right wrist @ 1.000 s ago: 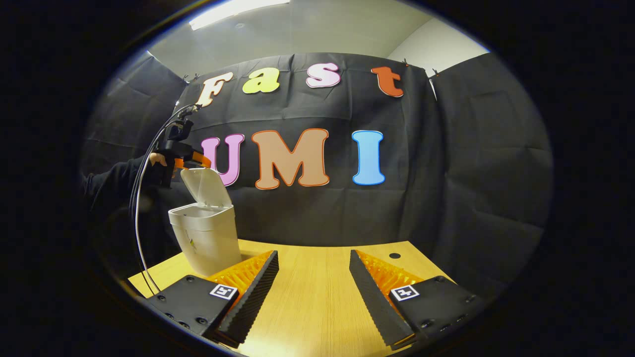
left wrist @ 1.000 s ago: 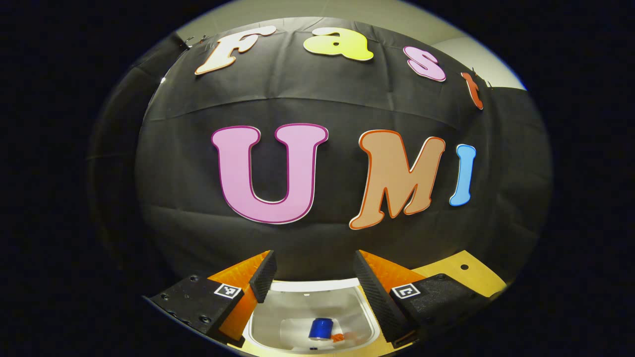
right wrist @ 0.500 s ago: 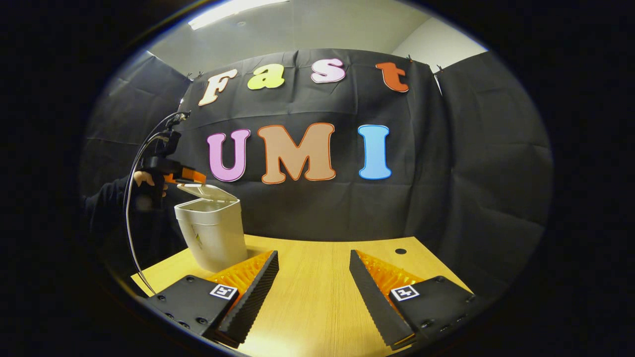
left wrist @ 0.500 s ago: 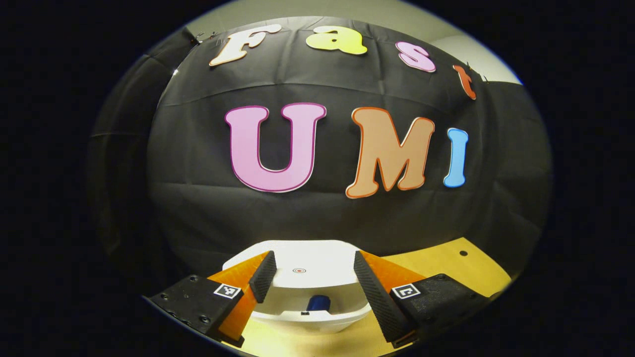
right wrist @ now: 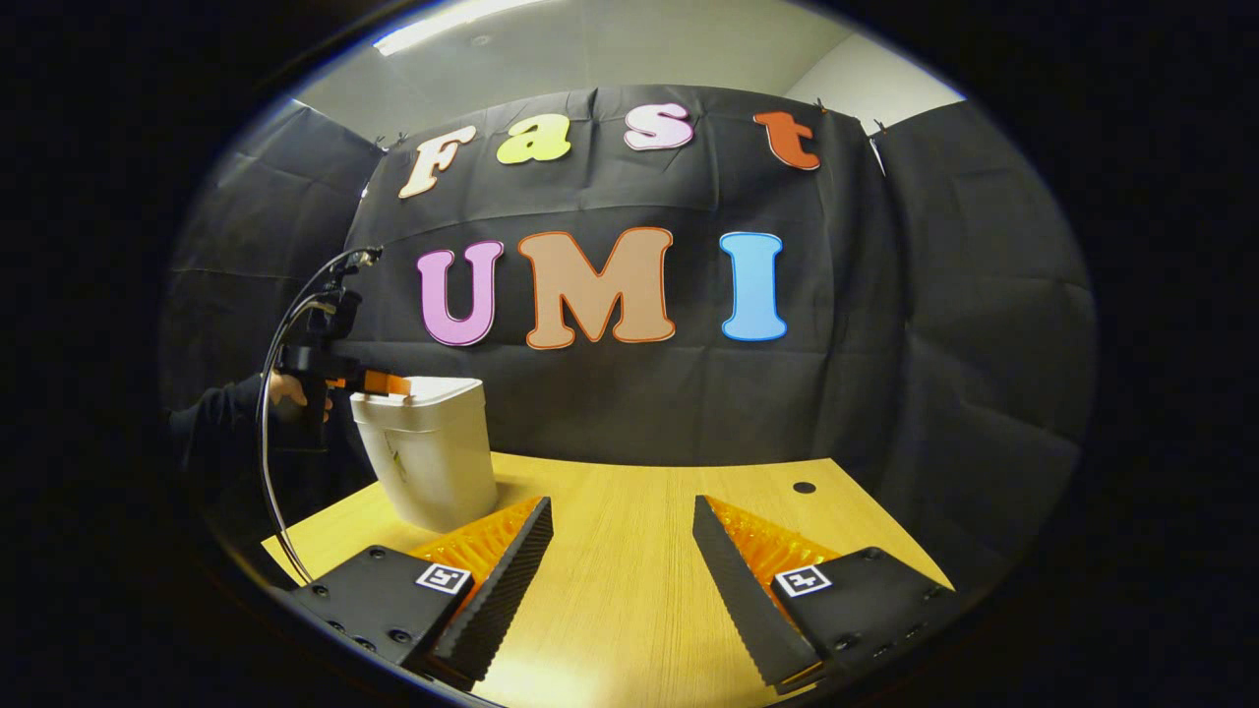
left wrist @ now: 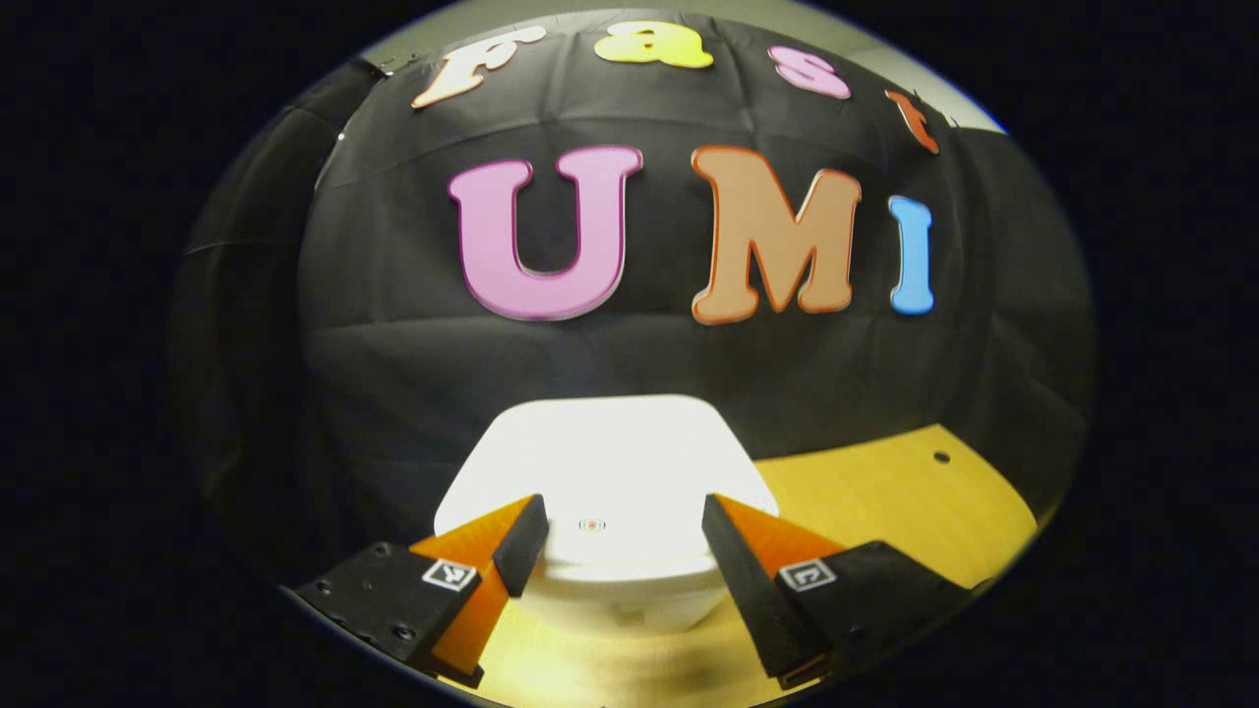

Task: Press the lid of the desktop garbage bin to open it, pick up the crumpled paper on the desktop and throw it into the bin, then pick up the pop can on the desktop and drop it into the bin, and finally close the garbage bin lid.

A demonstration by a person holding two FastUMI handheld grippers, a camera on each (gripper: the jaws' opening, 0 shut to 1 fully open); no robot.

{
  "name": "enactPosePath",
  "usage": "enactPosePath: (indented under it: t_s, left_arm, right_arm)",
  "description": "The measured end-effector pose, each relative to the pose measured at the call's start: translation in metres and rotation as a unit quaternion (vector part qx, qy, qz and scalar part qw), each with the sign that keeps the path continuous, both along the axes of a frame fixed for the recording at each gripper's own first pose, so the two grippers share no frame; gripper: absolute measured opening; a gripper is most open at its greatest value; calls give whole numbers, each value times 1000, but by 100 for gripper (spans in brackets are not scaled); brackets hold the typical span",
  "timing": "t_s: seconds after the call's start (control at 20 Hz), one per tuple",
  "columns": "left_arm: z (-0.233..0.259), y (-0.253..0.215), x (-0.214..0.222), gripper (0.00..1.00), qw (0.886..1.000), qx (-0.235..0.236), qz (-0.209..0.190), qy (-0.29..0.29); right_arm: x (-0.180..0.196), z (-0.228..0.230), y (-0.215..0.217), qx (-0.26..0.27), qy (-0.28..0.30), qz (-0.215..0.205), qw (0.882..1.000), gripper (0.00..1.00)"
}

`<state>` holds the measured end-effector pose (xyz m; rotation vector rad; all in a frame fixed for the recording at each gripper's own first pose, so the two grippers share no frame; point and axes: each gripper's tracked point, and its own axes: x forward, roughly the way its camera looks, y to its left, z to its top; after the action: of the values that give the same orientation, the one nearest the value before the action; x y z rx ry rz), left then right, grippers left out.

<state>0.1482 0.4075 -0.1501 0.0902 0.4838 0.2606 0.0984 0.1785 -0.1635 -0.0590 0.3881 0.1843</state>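
Down has gone the lid (left wrist: 605, 462) since a second ago: it stood upright then, hung half-lowered half a second back, and now lies flat on the white desktop garbage bin (right wrist: 430, 457), so the blue pop can that lay inside is covered. In the left gripper view the left gripper (left wrist: 618, 536) sits over the lid's near edge with its fingers spread wide, holding nothing, a small round mark on the lid between them. From the right gripper view that same gripper (right wrist: 379, 383) shows at the bin's top left edge, a hand (right wrist: 287, 390) and dark sleeve behind it and cables (right wrist: 280, 393) looping above and down its side; whether it touches the lid I cannot tell.

The bin stands near the far left corner of the light wooden desktop (right wrist: 629, 551), close to the black cloth wall (right wrist: 934, 324). The right gripper (right wrist: 622, 551) hovers low over the near part of the desk, well apart from the bin, fingers wide with only bare wood between them. To the bin's right the wood runs to the back edge, where a small dark hole (right wrist: 805, 488) sits near the far right corner. Above the cloth, a pale ceiling with a strip light (right wrist: 443, 22).
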Motion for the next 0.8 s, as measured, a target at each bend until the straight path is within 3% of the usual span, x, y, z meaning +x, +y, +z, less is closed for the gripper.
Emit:
enactPosePath:
  t_s: [0.05,0.2,0.35,0.6,0.7,0.8]
  left_arm:
    - [1,3,6,96,1000,11,-2,-21]
    - [-4,2,7,95,999,-30,2,-31]
    - [-2,1,9,95,999,-21,-19,-43]
    - [-13,-3,15,94,998,-15,-45,35]
    - [-8,-1,14,93,998,-19,-48,26]
    - [1,0,19,93,998,-16,-50,-23]
  right_arm:
    - [0,-2,2,1,2,1,1000,96]
    - [2,-9,11,6,8,7,1000,96]
    - [2,-11,17,0,8,15,1000,96]
    - [6,7,21,3,-17,12,1000,96]
    - [6,14,20,6,-32,7,999,96]
    - [5,16,18,10,-36,2,999,96]
